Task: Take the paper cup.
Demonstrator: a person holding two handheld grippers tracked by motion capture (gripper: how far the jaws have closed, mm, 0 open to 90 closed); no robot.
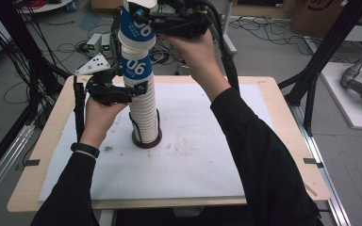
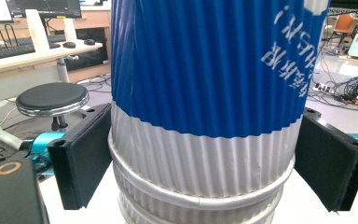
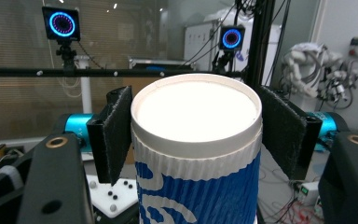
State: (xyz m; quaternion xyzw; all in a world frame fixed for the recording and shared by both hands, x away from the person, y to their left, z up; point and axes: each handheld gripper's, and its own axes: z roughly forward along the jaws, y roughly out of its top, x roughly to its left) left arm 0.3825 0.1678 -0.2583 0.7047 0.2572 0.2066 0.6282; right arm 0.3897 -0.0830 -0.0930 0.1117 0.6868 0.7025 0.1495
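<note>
1. A tall stack of white-and-blue ribbed paper cups stands in a dark round holder left of the table's centre.
2. The right gripper is clamped on the top blue-and-white ribbed paper cup near its rim, above the stack.
3. The left gripper's jaws flank the stack, pads just touching it, steadying it.
4. The cups look light and easily crushed, so a gentle grip just under the stiff rim seems best.

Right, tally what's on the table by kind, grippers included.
Stacks of upturned paper cups: 1
Cups being lifted off the stack: 1
Dark round bases: 1
White mats: 1
Grippers: 2, left gripper and right gripper
Total: 6
</note>
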